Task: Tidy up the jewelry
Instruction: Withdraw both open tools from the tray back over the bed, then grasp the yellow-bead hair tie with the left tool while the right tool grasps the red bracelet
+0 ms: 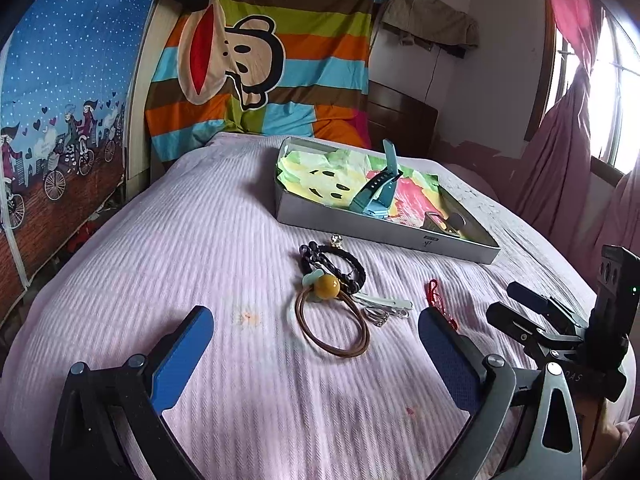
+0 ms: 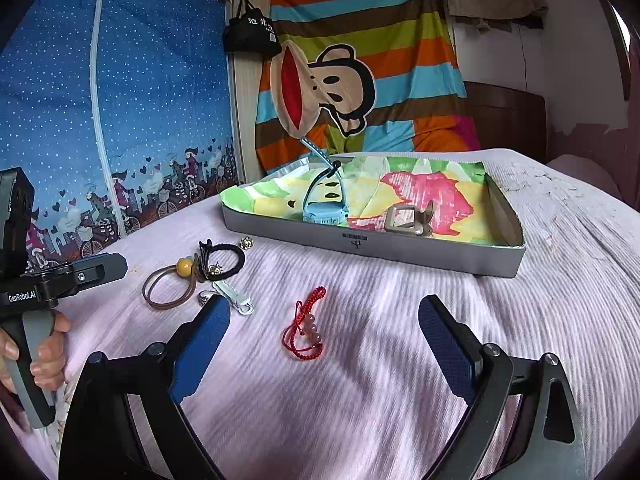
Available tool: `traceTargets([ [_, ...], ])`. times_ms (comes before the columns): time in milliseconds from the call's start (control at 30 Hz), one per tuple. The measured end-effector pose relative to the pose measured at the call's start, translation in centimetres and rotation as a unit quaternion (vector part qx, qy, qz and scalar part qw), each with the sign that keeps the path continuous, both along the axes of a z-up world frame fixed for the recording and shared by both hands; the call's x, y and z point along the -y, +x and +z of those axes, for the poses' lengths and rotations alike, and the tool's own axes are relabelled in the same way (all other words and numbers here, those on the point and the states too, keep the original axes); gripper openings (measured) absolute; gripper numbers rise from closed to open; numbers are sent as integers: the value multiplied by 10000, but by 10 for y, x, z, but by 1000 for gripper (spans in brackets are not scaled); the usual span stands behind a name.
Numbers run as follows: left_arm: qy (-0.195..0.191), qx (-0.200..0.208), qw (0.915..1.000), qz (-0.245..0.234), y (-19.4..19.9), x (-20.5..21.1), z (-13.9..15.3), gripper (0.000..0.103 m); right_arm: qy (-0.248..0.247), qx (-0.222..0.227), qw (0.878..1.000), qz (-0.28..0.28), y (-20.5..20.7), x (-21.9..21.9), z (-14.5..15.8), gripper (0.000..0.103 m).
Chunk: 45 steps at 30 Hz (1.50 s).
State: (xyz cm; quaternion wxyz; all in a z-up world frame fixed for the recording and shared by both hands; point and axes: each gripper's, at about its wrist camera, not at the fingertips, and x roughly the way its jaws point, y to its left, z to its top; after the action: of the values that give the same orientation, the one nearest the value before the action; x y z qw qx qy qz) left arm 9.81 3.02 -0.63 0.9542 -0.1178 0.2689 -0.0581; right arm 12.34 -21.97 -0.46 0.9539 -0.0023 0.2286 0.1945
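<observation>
Both grippers hang over a bed (image 1: 200,216) covered in a pale pink ribbed spread, and both stand wide with nothing between the pads. In the left wrist view the left gripper (image 1: 316,344) frames a brown cord loop (image 1: 332,328) with a yellow bead (image 1: 327,285) at mid-frame. A black braided band (image 1: 340,264) lies touching it just above, white clips (image 1: 384,304) lie just to its right, and a small gold stud (image 1: 336,241) sits above the band.

In the right wrist view the right gripper (image 2: 324,332) brackets a red bracelet (image 2: 306,328) with pinkish beads. It lies alone on the spread, apart from the cluster at the frame's left, with bare cloth on all sides.

A grey box (image 2: 400,246) sits across the upper middle of that view, its low front wall facing the grippers and its right corner near the bed's far side. It is lined with a bright painted sheet. A blue watch (image 2: 324,212) stands against the front wall, its strap arching upward, and a tan buckle piece (image 2: 408,220) lies to its right.

Open spread runs between the bracelet and the box front, and more lies at lower right. At the left edge a hand (image 2: 44,356) grips the other tool's handle.
</observation>
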Motion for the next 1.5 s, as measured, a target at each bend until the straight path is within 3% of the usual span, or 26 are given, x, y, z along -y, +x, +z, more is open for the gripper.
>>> traceTargets([
  [67,22,-15,10000,-75,1,2,-2,102,7,-79,10000,18,2,0,-3,93],
  [267,-131,-176,9992,-321,7,2,-7,74,-49,-227,9996,160,5,-7,-10,89],
  [400,-205,-339,9986,-339,13,2,-13,62,-151,-342,9989,279,8,-15,-15,71],
  [533,-221,-485,9981,-313,18,4,-18,50,-279,-436,9983,284,11,-21,-19,46],
  [633,-313,-499,9979,-286,18,2,-20,43,-392,-549,9974,265,16,-26,-24,38],
  [733,-400,-542,9975,-211,19,-2,-22,30,-433,-622,9967,303,18,-29,-27,35],
  [800,-405,-619,9972,-84,21,-3,-24,14,-452,-675,9961,338,20,-31,-28,35],
  [867,-415,-696,9967,-42,23,-3,-26,9,-485,-797,9949,380,25,-34,-32,35],
  [1100,-303,-675,9973,-26,24,1,-26,3,-517,-1107,9917,408,37,-38,-39,29],
  [1300,-36,-248,9997,-33,11,10,-13,3,-378,-1183,9914,412,40,-36,-42,9],
  [1500,194,139,9997,-4,-1,18,4,3,-247,-1016,9937,411,36,-31,-40,7],
])
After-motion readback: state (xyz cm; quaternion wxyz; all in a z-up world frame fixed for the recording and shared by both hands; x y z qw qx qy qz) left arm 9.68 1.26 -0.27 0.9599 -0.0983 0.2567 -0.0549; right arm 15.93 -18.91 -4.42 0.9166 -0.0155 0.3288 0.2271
